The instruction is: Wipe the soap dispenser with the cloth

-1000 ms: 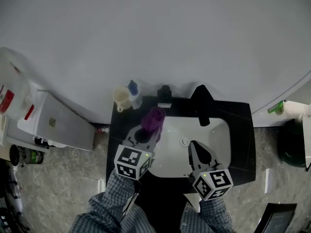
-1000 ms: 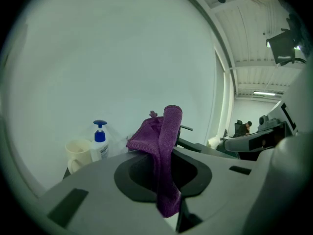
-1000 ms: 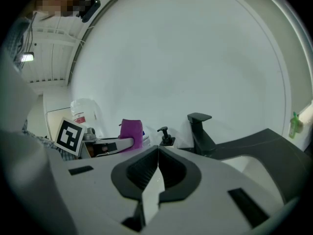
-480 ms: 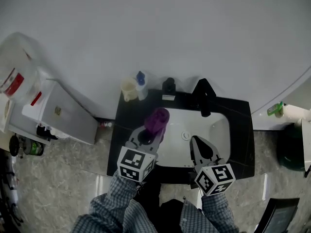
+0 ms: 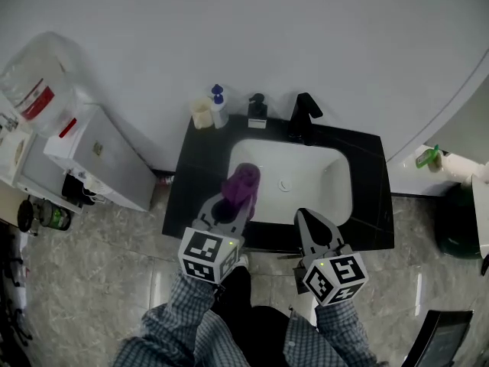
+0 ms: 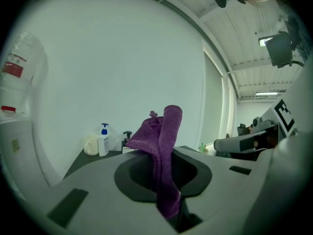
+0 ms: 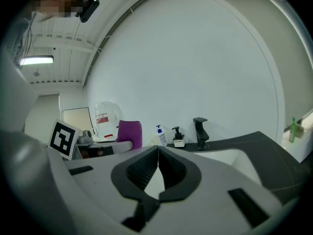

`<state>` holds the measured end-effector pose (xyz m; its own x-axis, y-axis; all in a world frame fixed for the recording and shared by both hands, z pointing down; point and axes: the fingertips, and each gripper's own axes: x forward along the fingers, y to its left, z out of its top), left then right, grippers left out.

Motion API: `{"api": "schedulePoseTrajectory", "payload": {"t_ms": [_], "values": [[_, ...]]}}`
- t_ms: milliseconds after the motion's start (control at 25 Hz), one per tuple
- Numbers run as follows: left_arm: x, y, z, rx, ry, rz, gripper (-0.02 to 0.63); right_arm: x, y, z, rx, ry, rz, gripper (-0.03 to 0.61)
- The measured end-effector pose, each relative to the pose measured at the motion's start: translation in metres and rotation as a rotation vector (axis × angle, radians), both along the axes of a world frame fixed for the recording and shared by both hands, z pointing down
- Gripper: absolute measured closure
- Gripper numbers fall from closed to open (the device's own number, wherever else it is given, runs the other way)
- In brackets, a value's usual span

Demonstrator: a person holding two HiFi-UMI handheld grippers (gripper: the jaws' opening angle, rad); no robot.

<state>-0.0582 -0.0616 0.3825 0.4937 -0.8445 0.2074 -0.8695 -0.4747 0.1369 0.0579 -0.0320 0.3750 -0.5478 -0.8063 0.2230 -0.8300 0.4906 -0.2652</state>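
Note:
A black soap dispenser (image 5: 257, 109) with a pale label stands at the back of the black counter (image 5: 197, 176), left of the black faucet (image 5: 303, 117). Both gripper views show the black soap dispenser (image 6: 127, 137) (image 7: 178, 137) far ahead. My left gripper (image 5: 235, 203) is shut on a purple cloth (image 5: 243, 183), held above the basin's front left corner; the purple cloth (image 6: 164, 146) stands up bunched between the jaws. My right gripper (image 5: 304, 219) hangs over the counter's front edge, shut with nothing in it, its fingertips (image 7: 158, 149) touching. Both grippers are well short of the dispenser.
A white bottle with a blue pump (image 5: 218, 104) and a cream cup (image 5: 201, 114) stand left of the dispenser. The white basin (image 5: 306, 176) fills the counter's middle. A white cabinet (image 5: 99, 167) stands at left, a green bottle (image 5: 427, 157) and a dark bin (image 5: 457, 224) at right.
Both grippers have drawn back from over the basin toward the counter's front edge, and the whole sink now shows farther off. The cloth stays in the left gripper.

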Motion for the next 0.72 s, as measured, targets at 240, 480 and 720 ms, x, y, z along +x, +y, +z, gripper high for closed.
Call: {"api": "schedulePoseTrajectory", "payload": {"t_ms": [240,480,720], "values": [[0.029,0.072,0.006,0.011,0.004,-0.008,0.556,0.017,0.076,0.008,0.005,-0.004,-0.02,0.56],[0.041,0.136,0.002,0.004,0.006,0.0,0.555,0.028,0.141,0.008,-0.009,-0.013,-0.013,0.56],[0.039,0.173,-0.005,-0.016,0.007,0.012,0.556,0.023,0.171,0.0,-0.019,-0.024,-0.006,0.56]]}}
